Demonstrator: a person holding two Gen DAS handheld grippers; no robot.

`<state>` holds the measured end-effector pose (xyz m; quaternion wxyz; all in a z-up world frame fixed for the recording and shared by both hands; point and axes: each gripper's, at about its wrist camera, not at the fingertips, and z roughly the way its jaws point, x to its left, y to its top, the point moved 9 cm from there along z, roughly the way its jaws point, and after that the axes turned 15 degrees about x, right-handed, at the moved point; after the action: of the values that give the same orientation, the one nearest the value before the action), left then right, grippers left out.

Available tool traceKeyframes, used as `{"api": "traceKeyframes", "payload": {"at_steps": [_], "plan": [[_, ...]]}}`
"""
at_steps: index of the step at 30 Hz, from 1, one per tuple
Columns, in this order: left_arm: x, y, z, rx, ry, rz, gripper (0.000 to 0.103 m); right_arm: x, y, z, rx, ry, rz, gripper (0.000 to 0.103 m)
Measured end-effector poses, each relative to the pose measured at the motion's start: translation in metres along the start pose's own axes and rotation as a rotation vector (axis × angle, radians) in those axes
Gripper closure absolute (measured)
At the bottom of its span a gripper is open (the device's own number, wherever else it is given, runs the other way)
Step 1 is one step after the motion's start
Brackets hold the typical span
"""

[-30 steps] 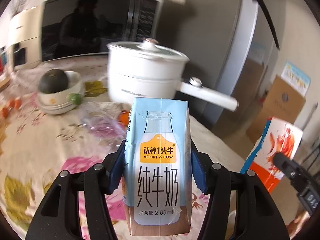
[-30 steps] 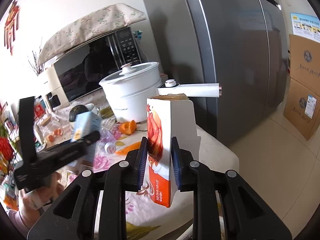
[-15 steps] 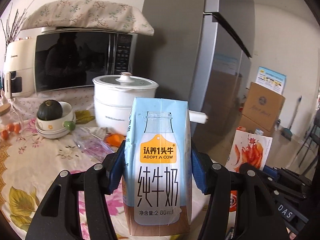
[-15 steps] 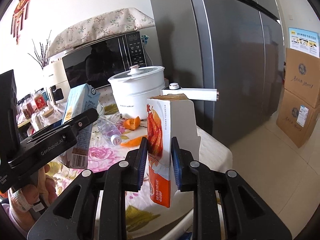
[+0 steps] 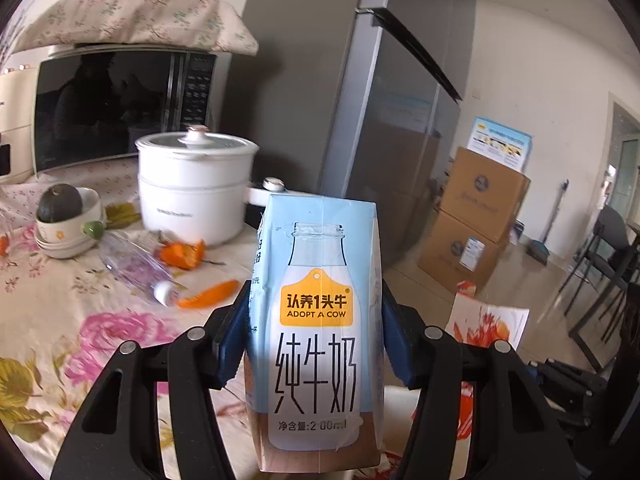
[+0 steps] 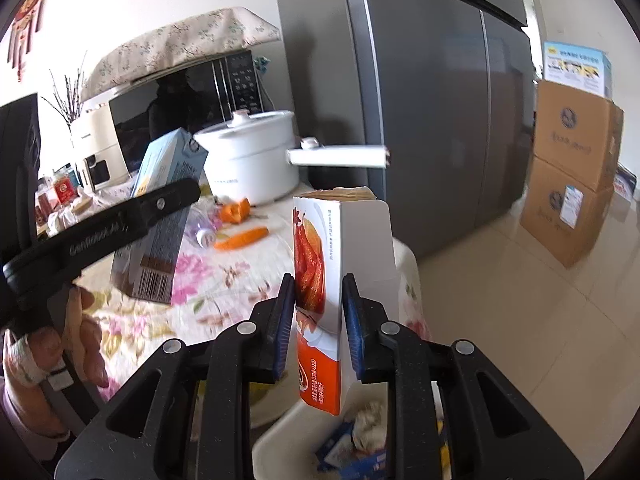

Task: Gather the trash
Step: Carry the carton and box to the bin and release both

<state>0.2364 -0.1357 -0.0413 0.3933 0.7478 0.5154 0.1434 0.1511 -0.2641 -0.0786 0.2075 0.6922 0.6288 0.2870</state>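
My left gripper (image 5: 316, 344) is shut on a light-blue milk carton (image 5: 316, 320) and holds it upright above the floral tablecloth; the carton also shows in the right wrist view (image 6: 160, 216). My right gripper (image 6: 318, 320) is shut on a white and orange food box (image 6: 332, 280), held upright past the table's edge, above a white trash bin (image 6: 280, 436) with wrappers inside. The box also shows in the left wrist view (image 5: 488, 324). On the table lie an empty plastic bottle (image 5: 136, 268) and orange peels (image 5: 182, 254).
A white pot (image 5: 196, 184) with a long handle stands at the back of the table, a microwave (image 5: 116, 104) behind it. A bowl with a dark squash (image 5: 66, 216) is at the left. A grey fridge (image 6: 432, 92) and stacked cardboard boxes (image 6: 572, 184) stand to the right.
Both grippers have drawn back and to the right with their cartons still held. The trash bin has come into the right wrist view, below the food box.
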Motion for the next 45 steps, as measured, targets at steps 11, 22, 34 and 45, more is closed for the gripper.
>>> {"api": "traceKeyframes", "payload": {"at_steps": [11,22,34,45], "plan": [[-0.054,-0.026,0.014,0.073,-0.085,0.068,0.045,-0.058,-0.049,-0.016,0.046,-0.084,0.177,0.042],[-0.114,-0.048,0.018,0.115,-0.151,0.174,0.045,-0.132,-0.053,-0.067,-0.112,-0.472,0.282,0.007],[-0.143,-0.060,0.021,0.143,-0.182,0.225,0.045,-0.147,-0.059,-0.079,-0.125,-0.619,0.273,0.007],[-0.145,-0.064,0.024,0.160,-0.182,0.234,0.036,-0.151,-0.059,-0.076,-0.114,-0.606,0.298,0.007]]}}
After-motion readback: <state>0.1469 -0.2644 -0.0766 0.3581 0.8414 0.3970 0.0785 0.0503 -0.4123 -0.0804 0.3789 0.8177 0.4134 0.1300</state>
